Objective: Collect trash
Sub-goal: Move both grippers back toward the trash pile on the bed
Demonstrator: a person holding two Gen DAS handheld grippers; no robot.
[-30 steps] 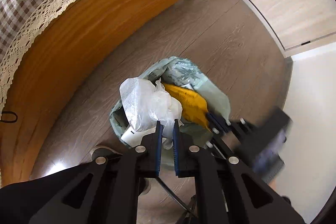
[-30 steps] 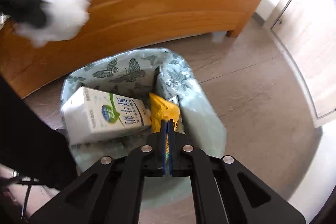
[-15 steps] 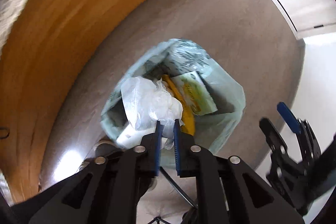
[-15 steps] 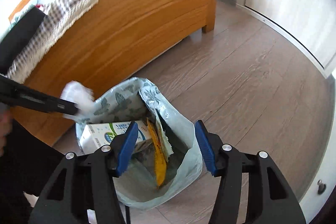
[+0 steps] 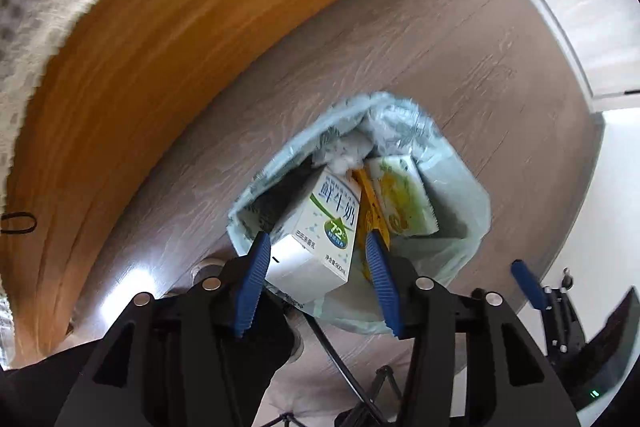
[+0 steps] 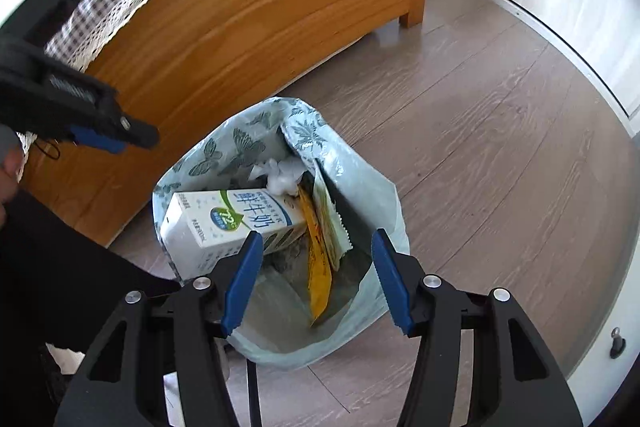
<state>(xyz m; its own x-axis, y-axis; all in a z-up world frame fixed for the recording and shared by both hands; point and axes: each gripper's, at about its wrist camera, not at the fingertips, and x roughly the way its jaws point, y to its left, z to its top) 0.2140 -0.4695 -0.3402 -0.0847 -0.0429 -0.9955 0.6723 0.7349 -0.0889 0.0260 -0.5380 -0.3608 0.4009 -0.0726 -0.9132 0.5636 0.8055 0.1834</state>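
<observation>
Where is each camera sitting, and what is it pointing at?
Left wrist view: sits on the left gripper, looking down between its open fingers into the trash bag on the floor; the right gripper peeks in at lower right.
Right wrist view: sits on the right gripper, fingers open, looking down into the same bag beside the wooden bed; the left gripper shows at left.
Both views share the milk carton, yellow wrapper and crumpled white plastic inside the bag.

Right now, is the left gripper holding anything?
No, the left gripper is open above the trash bag, nothing between its fingers.
</observation>
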